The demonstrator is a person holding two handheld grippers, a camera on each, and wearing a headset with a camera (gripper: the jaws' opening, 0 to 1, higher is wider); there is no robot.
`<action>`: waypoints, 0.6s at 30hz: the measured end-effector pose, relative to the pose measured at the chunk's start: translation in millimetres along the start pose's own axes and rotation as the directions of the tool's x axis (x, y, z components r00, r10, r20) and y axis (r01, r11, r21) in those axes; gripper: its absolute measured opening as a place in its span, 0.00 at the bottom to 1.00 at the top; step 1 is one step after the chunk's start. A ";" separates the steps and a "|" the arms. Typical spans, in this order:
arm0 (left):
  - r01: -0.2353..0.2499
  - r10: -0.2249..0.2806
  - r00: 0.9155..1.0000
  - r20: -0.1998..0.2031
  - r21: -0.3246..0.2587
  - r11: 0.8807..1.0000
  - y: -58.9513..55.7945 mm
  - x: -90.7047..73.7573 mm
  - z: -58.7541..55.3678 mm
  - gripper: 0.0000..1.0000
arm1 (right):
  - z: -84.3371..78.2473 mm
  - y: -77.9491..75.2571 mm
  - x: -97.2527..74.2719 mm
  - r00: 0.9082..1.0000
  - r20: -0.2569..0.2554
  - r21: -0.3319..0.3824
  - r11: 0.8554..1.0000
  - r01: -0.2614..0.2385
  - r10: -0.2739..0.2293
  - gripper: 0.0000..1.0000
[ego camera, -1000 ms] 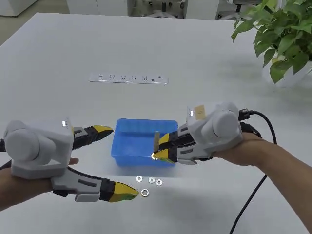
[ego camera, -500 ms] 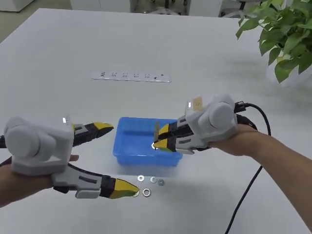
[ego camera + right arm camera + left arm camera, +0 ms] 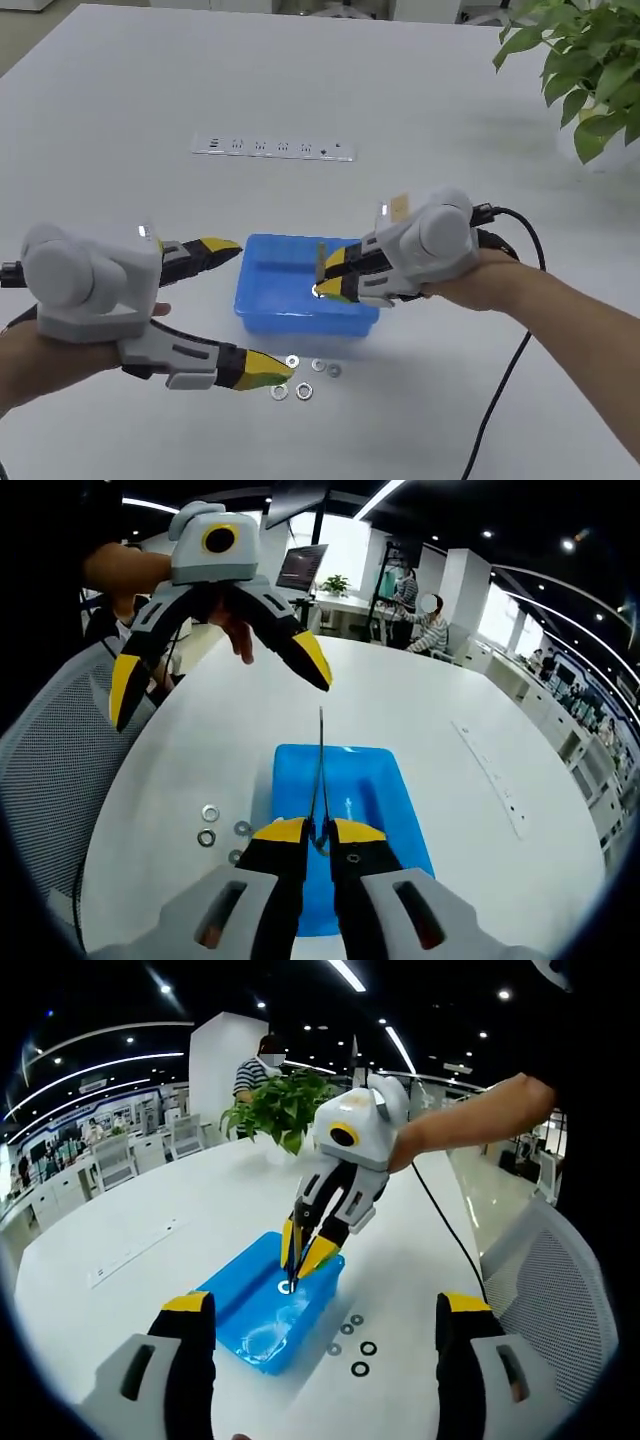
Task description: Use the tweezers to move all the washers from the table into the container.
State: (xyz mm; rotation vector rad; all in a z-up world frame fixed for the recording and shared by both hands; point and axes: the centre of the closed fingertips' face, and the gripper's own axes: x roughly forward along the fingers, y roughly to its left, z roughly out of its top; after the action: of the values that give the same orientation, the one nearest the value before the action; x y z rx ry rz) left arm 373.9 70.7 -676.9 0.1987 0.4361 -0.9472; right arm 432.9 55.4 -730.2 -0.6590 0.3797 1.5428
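Note:
A blue container [image 3: 262,300] sits mid-table. My right gripper [image 3: 335,276] hovers over its right half, shut on thin tweezers [image 3: 320,270] that point down into it. In the left gripper view a small ring appears pinched at the tweezers' tip [image 3: 288,1285], above the container [image 3: 245,1310]. Several washers [image 3: 304,391] lie on the table just in front of the container. My left gripper [image 3: 245,308] is open wide at the container's left front corner, lower jaw beside the washers. The right gripper view has the tweezers [image 3: 320,770], the container [image 3: 365,810] and washers [image 3: 207,837].
A white power strip [image 3: 273,148] lies farther back on the table. A potted plant [image 3: 590,70] stands at the far right. A black cable [image 3: 500,380] trails from my right gripper toward the front edge. People sit in the room's background.
The right gripper carried the tweezers from the container's front wall to above its inside. The left gripper shifted slightly right, its lower jaw nearer the washers.

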 end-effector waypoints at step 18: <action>0.009 -0.009 1.000 0.015 -0.006 1.000 9.8 6.7 4.7 0.92 | -19.3 -5.8 13.6 1.000 -0.022 0.027 0.999 -0.016 0.017 0.10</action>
State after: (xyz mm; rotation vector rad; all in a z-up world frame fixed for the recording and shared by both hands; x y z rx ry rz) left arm 386.7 69.8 -675.9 0.1845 0.4268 -0.9553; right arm 442.2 55.0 -752.6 -0.6536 0.4230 1.5444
